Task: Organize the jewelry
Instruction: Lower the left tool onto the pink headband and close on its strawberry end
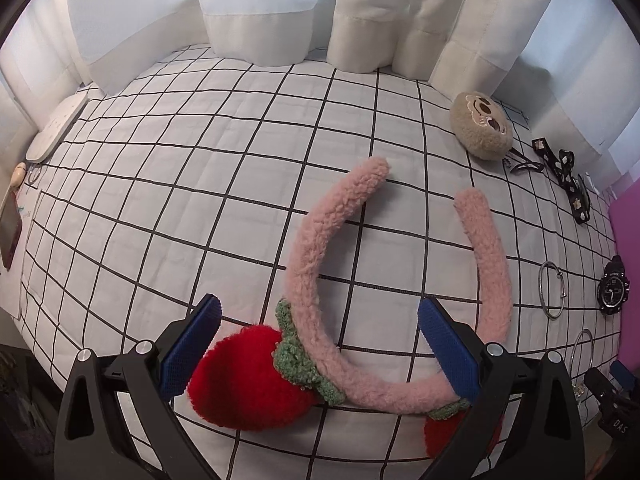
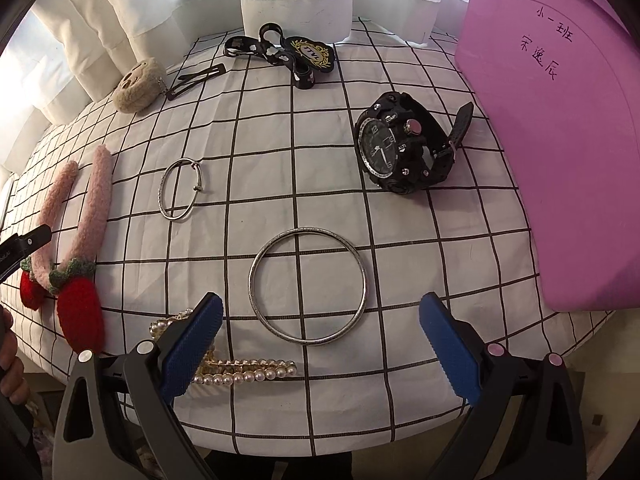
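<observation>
A pink fuzzy headband (image 1: 316, 264) with red strawberry ears lies on the checked cloth; it also shows at the left of the right wrist view (image 2: 94, 208). My left gripper (image 1: 318, 326) is open, its blue pads either side of the band's base. My right gripper (image 2: 320, 320) is open over a large silver bangle (image 2: 307, 286). A pearl hair clip (image 2: 240, 372) lies by its left finger. A black watch (image 2: 404, 148), a thin open silver bangle (image 2: 182, 188), a black patterned ribbon (image 2: 280, 54), black hair clips (image 2: 196, 80) and a beige plush charm (image 2: 138, 86) lie further off.
A pink box (image 2: 560, 120) with handwritten characters stands at the right edge of the table. White curtains (image 1: 280, 8) hang behind. A white device (image 1: 56, 128) and a small mirror (image 1: 12, 232) sit at the far left. The table edge runs close under both grippers.
</observation>
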### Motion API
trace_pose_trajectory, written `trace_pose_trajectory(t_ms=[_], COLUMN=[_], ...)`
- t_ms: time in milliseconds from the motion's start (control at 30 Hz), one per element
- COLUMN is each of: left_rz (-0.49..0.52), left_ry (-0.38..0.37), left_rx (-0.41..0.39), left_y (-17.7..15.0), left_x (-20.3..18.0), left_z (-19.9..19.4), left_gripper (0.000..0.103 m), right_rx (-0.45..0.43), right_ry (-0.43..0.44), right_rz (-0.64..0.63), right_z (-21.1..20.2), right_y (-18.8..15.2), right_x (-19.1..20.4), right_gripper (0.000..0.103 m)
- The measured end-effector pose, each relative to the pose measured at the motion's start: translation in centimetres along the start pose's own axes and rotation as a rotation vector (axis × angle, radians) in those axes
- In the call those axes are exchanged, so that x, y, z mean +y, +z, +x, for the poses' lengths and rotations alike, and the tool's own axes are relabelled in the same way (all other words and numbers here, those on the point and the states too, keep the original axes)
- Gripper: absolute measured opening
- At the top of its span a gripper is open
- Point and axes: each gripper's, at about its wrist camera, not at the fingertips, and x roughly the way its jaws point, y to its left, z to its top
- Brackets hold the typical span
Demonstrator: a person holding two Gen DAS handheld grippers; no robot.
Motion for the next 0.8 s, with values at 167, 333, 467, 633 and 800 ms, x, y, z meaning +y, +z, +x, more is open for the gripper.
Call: trace_pose_trajectory(t_ms=[167,333,467,633,800], left_rz=[0.025,0.045,0.056,0.062,0.06], left_ry=[0.018,0.03,0.034,0.035,0.037], left_rx=[0.019,0.033,0.026,0.006,-0.065], left_y=[0.3,0.5,0.3,0.4,0.2], left_x=[-0.6,-0.8,-0.8,-0.9,-1.0], left_z=[1.2,2.2,2.7,2.6,2.6], left_gripper=[0.097,0.097,0.098,0.098,0.098], right_rx=[0.03,0.065,0.095,0.06,0.034], right_ry=[-0.048,-0.043,-0.003,-0.002,-0.002], right_rz=[0.001,0.037,0.048,0.032,0.021], right_z=[1.4,2.5,3.3,3.7,3.7], right_y=[0.6,0.7,1.0,1.5,1.4], right_x=[0.2,-0.6,-0.7,-0.3,-0.1], right_gripper=[0.094,0.094,0.094,0.094,0.095])
